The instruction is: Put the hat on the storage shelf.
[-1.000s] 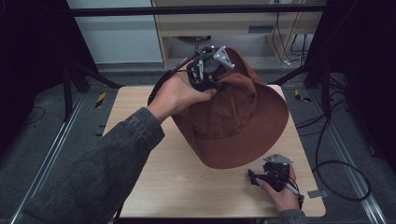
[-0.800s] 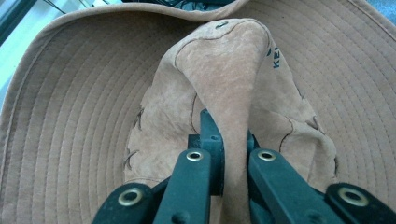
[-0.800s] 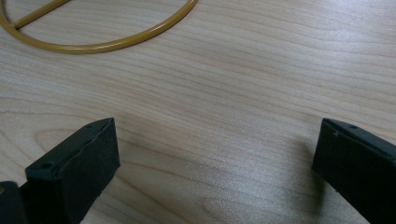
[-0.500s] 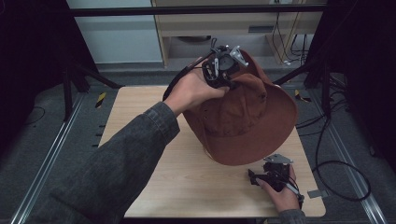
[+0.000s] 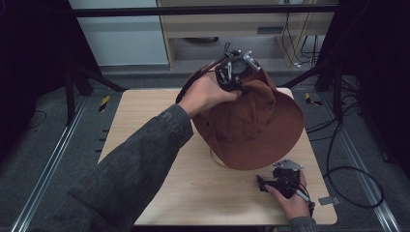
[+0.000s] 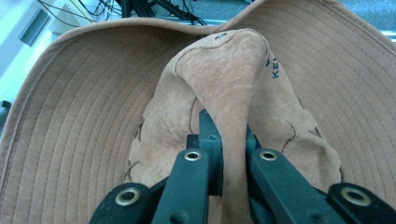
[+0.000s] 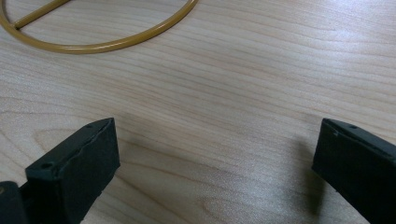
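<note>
Hat [image 5: 256,125] first: the brown wide-brimmed bucket hat hangs from your left gripper [image 5: 235,73] above the far half of the tabletop [image 5: 150,121], crown up, its brim drooping so that the near edge seems to rest on or just over the wood, close to your right gripper [image 5: 283,181]. The risk, as I judge it, lies in how little cloth you have. In the left gripper view the jaws are all but closed on a narrow, pinched-up fold of the crown [image 6: 233,93], with the rest of the hat's weight pulling down below it; a quick swing or a tug from the dragging brim could draw that fold out from between the jaws and drop the hat. The brim could also sweep across the thin yellow ring [image 7: 93,37] that lies on the tabletop just ahead of your right gripper, and push it or hide it from you. That ring's place under the brim cannot be made out from the high view. Your right gripper rests low at the near right edge of the tabletop, its jaws spread wide and holding nothing, bare wood between them, well clear of the ring.
</note>
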